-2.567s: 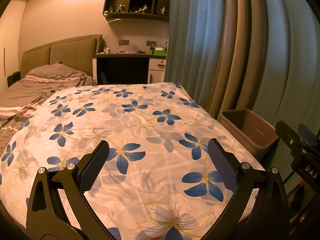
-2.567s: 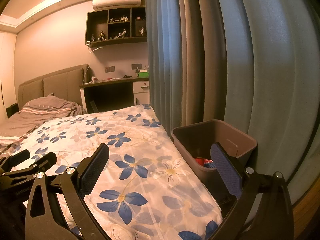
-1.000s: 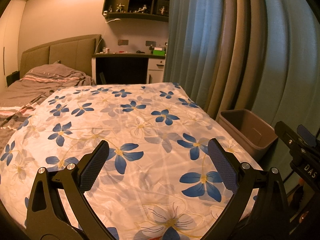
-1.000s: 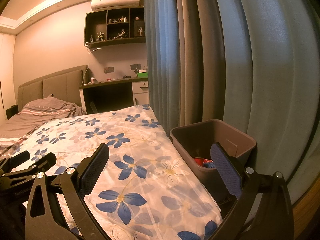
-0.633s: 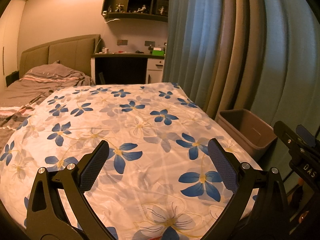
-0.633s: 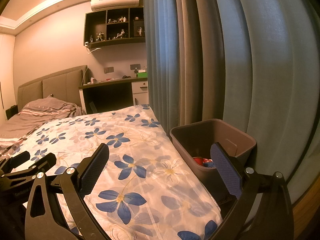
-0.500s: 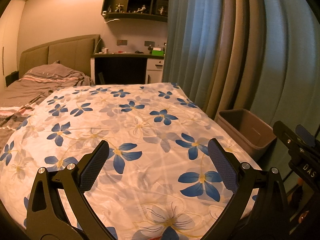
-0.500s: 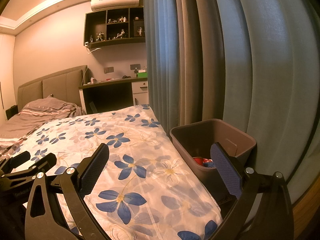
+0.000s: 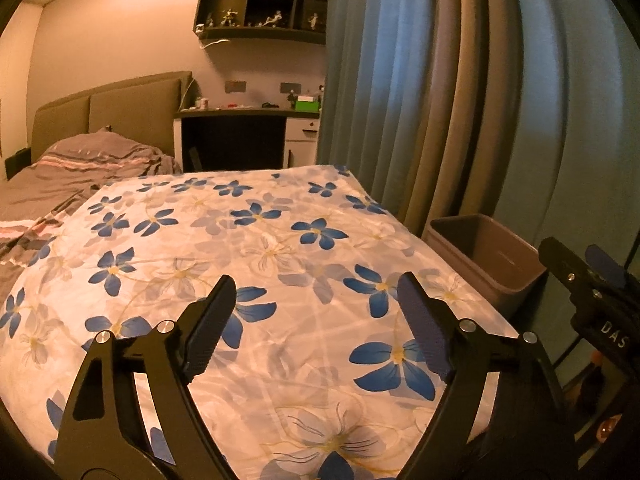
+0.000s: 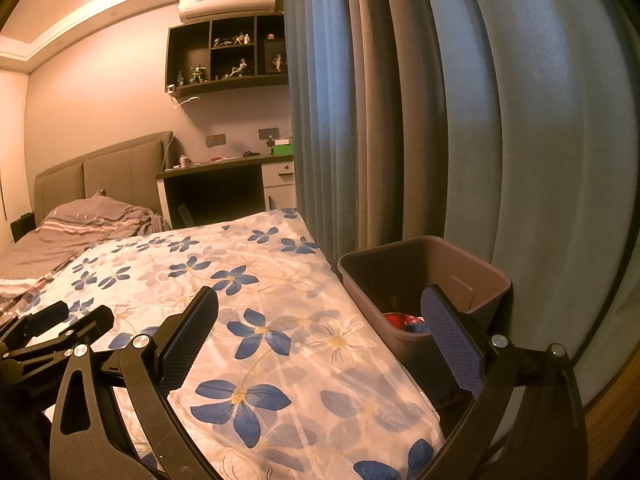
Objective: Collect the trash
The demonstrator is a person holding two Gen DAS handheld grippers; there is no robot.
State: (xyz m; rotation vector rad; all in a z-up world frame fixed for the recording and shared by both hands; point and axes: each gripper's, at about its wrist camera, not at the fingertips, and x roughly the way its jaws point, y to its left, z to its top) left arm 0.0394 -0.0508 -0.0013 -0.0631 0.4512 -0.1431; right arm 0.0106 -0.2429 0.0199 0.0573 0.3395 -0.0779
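Nearest in the left wrist view, the left gripper (image 9: 316, 320) was recorded above the flowered bedspread (image 9: 256, 264), its jaws spread apart with nothing between them, having just been closing a little. In the right wrist view the right gripper (image 10: 320, 328) was held likewise over the bedspread's right edge, jaws wide apart and empty. Part of the left gripper's black frame was seen at that view's lower left. Just beside the bed, against the curtain (image 10: 400, 120), a brown plastic bin (image 10: 472, 280) was placed upright on the floor; trash (image 10: 402, 321), red and partly blue, was seen at its bottom, partly hidden behind the right pad. In the left wrist view the same bin was shown at right, its contents not visible. Further back, a striped grey blanket (image 9: 88, 160) was bunched before the padded headboard (image 9: 120, 112). Beyond it, a dark worktop (image 9: 244, 112) with small items and a green box (image 9: 307, 103) was noted, and above it a wall shelf (image 9: 264, 4) holding figurines. An air conditioner (image 10: 228, 2) was mounted highest.
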